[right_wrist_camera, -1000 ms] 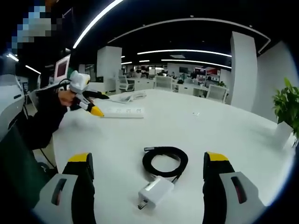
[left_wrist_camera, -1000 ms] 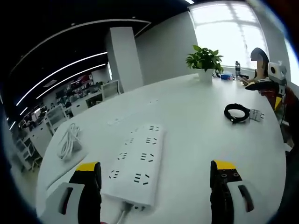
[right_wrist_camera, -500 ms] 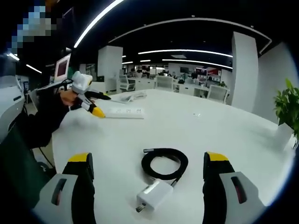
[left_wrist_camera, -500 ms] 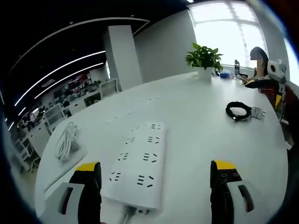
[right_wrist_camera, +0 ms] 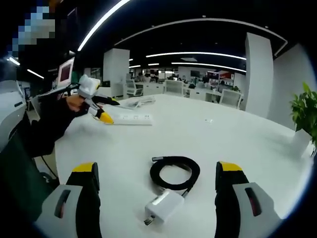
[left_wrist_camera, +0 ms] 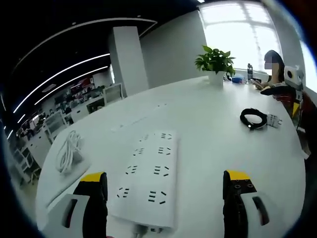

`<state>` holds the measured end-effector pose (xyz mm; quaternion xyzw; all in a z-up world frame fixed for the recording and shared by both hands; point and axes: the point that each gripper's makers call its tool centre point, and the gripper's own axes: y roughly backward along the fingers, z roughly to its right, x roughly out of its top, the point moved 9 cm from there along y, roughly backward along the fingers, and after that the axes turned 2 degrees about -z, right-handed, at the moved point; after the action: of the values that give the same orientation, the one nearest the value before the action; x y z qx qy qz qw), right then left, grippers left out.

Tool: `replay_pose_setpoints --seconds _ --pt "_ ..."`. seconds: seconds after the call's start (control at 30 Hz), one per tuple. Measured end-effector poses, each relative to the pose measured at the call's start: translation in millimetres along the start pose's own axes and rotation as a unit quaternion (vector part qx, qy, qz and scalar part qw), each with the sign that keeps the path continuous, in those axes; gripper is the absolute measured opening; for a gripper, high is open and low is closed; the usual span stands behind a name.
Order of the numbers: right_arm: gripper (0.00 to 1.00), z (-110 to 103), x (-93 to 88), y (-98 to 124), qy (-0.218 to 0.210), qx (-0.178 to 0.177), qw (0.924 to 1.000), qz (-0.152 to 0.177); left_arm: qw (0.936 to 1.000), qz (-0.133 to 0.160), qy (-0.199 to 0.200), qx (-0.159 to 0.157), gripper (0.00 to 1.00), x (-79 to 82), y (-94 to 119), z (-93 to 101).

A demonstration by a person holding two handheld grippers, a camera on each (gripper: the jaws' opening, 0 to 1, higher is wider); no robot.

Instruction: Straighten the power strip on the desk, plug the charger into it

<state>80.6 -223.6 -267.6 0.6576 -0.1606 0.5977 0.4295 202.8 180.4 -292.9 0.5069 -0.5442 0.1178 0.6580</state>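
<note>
Step in hand, as I judge it: straightening the power strip [left_wrist_camera: 148,178], charger not yet plugged. My left hand-held gripper [left_wrist_camera: 163,191] has its jaws spread wide, nothing between them, and the strip lies flat on the white surface [left_wrist_camera: 208,148] just ahead of the left jaw, its cord end toward me and its long axis slanting away. In the right gripper view the strip [right_wrist_camera: 130,119] sits far off with the left hand-held gripper [right_wrist_camera: 101,115] at its end. My right hand-held gripper [right_wrist_camera: 156,193] is also spread and empty; the white charger [right_wrist_camera: 162,207] lies between its jaws, prongs toward me, touching the coil of black cable [right_wrist_camera: 176,172] behind it. To do this well I should nudge the strip by its long side near one end, low and slow, so it pivots rather than slides; stop when it lines up with the surface edge. For the charger, close on its flat faces, clear of the prongs, and let the cable trail. A loose white cord [left_wrist_camera: 69,151] lies toward the left edge; keep off it.
</note>
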Motion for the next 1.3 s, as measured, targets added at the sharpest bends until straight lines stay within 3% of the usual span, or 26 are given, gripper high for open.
replay_pose_setpoints --seconds 0.5,0.6,0.7,1.3 --pt "0.98 -1 -2.9 -1 -0.003 0.002 1.0 0.0 0.9998 -0.012 0.006 -0.017 0.99 -0.4 -13 -6.3" --pt "0.98 -1 -3.8 -1 -0.005 0.003 1.0 -0.002 0.9996 -0.01 0.013 -0.021 0.92 -1.4 -13 -9.5" --pt "0.98 -1 -4.2 -1 -0.005 0.003 1.0 -0.001 0.9996 -0.01 0.013 -0.024 0.98 -1.3 -14 -9.3" --pt "0.98 1 -6.5 -1 -0.008 0.002 1.0 -0.002 0.9992 -0.028 0.012 -0.028 0.96 3.7 -29 -20.3"
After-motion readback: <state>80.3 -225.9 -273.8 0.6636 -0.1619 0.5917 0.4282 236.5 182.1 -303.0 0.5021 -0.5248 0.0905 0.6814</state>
